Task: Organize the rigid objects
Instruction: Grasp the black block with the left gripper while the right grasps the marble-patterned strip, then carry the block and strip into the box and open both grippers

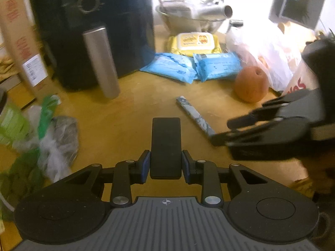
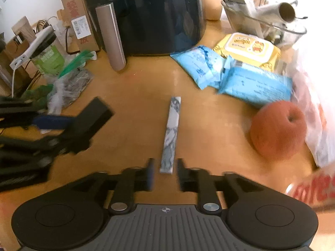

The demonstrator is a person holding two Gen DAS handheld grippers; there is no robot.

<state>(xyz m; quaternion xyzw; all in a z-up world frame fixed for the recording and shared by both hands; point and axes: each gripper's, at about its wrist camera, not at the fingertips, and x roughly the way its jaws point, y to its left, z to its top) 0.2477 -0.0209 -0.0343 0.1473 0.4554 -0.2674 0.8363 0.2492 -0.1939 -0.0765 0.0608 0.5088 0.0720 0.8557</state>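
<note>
Tabletop clutter, read left to right across the wooden table (image 2: 136, 87). At the left edge lie crumpled green and clear plastic bags (image 2: 69, 83), with a cardboard box (image 2: 77, 14) behind them. Next stands a metal cylinder (image 2: 111, 35), upright against a black air fryer (image 2: 159, 14) at the back.

The left gripper (image 1: 165, 165) is clamped on a flat black rectangular block (image 1: 166, 146), blue pads pressing both long sides; the block is lifted clear of the table.

At table centre lies a slim marbled grey-and-white bar (image 2: 171, 133), flat on the surface. The right gripper (image 2: 164, 173) hangs over its near end, jaws parted to either side and not pressing it, so the bar appears released or not yet taken.

Further right are two blue wet-wipe packs (image 2: 230, 75), a yellow wipe pack (image 2: 247, 48), a glass bowl of oddments (image 2: 272, 16), a reddish apple (image 2: 278, 129) and a white plastic bag (image 2: 314, 125) at the right edge.

Step in hand, by judgement: carrying the block towards a resting place, probably alongside the bar. The next move calls for a level descent and parallel alignment before release.
</note>
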